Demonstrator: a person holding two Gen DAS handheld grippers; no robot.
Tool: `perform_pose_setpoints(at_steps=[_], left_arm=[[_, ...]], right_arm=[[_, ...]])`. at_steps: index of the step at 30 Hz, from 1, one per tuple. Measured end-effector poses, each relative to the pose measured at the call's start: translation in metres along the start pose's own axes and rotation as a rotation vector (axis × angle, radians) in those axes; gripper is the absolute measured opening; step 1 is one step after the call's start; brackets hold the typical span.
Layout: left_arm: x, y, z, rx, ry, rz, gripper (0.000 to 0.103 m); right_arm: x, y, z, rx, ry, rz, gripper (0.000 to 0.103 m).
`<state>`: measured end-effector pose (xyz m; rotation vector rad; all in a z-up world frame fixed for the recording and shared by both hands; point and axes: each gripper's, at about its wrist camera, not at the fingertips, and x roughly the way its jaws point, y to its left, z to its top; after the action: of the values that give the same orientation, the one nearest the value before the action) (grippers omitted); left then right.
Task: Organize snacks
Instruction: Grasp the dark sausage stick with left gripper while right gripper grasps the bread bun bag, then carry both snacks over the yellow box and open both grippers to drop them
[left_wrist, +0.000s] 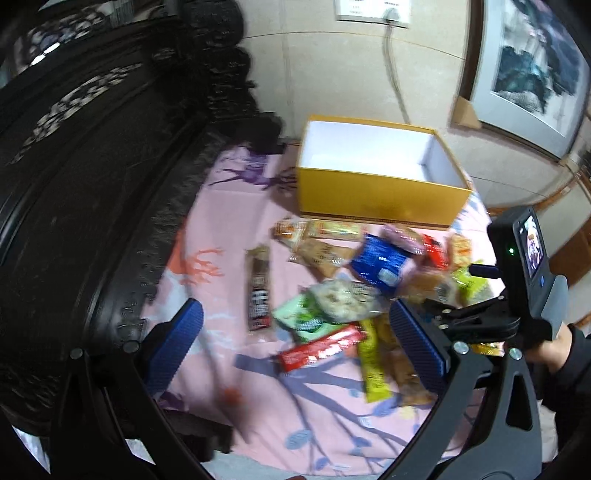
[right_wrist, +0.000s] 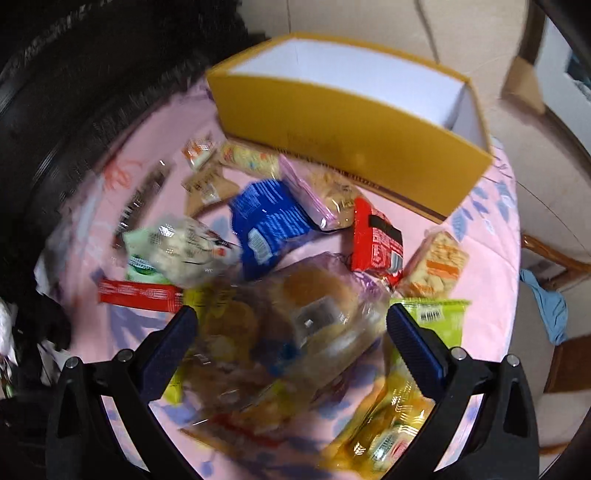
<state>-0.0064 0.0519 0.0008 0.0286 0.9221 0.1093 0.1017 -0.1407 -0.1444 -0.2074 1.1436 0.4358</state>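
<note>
An empty yellow box (left_wrist: 380, 192) with a white inside stands at the far side of a pink patterned cloth (left_wrist: 229, 236); it also shows in the right wrist view (right_wrist: 332, 125). Several snack packets lie in a heap before it, among them a blue packet (left_wrist: 376, 264) (right_wrist: 271, 221), a red bar (left_wrist: 321, 349) and a dark brown bar (left_wrist: 258, 288). My left gripper (left_wrist: 295, 343) is open above the heap's near edge. My right gripper (right_wrist: 291, 339) is open, its fingers on either side of a blurred clear bag of round buns (right_wrist: 310, 306), not closed on it.
A dark carved wooden piece (left_wrist: 92, 166) borders the cloth on the left. A framed picture (left_wrist: 532, 62) leans on the wall at the right. A red packet (right_wrist: 376, 236), a cracker pack (right_wrist: 436, 266) and green packets (right_wrist: 436, 314) lie to the right.
</note>
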Motion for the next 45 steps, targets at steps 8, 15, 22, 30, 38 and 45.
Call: perform_pose_setpoints(at_steps=[8,15,22,30,38,45], left_arm=[[0.027,0.047,-0.004,-0.091,0.047,0.062,0.101],[0.081,0.044,-0.019,-0.115,0.186,0.027,0.101],[0.158,0.052,-0.011,-0.233,0.253,0.093,0.101],[0.247,0.040,-0.014,-0.153,0.373,0.133,0.079],[0.247,0.039,-0.016,-0.157,0.340,0.054,0.028],[0.187,0.037,-0.012,-0.189,0.274,-0.037,0.027]], right_arm=[[0.060,-0.004,0.007,-0.120,0.133,-0.004,0.094],[0.055,0.002,-0.001,-0.061,0.073,0.038,0.062],[0.017,0.015,-0.039,0.036,0.008,0.137,0.062],[-0.003,0.016,-0.041,0.053,-0.019,0.141,0.062],[-0.003,0.017,-0.031,0.077,-0.033,0.136,0.062],[-0.016,0.012,-0.026,0.106,-0.084,0.127,0.062]])
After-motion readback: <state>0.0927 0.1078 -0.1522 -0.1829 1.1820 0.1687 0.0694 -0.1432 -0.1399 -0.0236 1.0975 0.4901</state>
